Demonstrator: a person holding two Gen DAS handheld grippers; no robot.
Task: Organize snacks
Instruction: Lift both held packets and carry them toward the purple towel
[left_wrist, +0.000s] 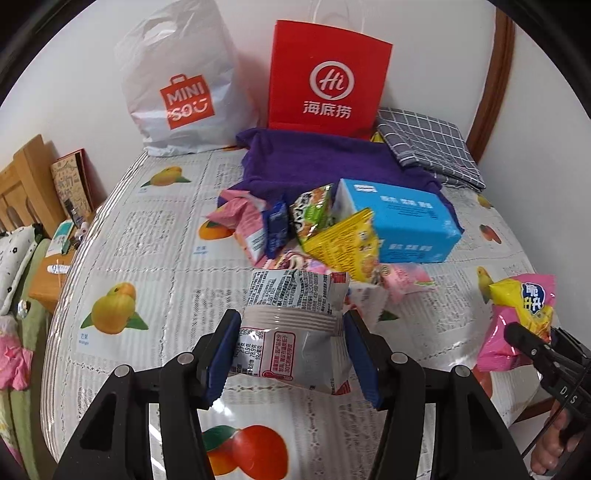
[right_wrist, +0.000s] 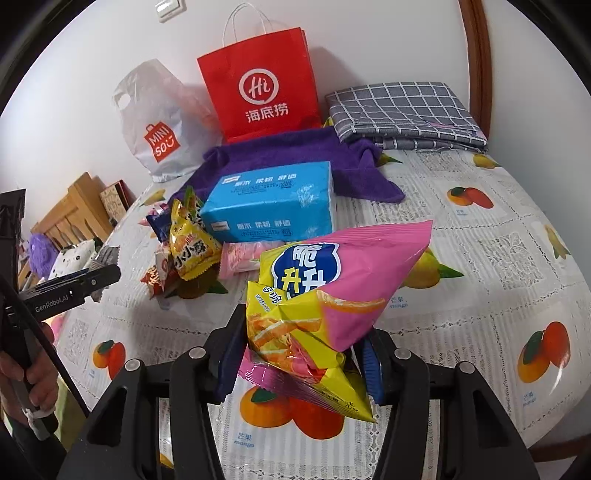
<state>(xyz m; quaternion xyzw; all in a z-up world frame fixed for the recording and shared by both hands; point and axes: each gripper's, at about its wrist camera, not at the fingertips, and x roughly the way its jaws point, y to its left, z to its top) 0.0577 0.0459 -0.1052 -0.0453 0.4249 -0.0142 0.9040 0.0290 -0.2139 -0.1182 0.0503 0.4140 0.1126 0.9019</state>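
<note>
Above the near edge of the table (left_wrist: 155, 236), the left gripper (left_wrist: 291, 350) holds a grey-white snack packet (left_wrist: 291, 314) across its middle, and the right gripper (right_wrist: 301, 354) is clamped on the lower corner of a pink and yellow chip bag (right_wrist: 332, 288). Both seem lifted clear, so the step looks like carrying them to a bag. Keep each grip steady, carry the packets over the snack pile (left_wrist: 314, 229) beside the blue tissue box (right_wrist: 273, 206), and release only above the red paper bag (right_wrist: 258, 85) or the white plastic bag (left_wrist: 177, 85) at the far edge. Neither bag's opening shows, and the packets hide the pad contact
</note>
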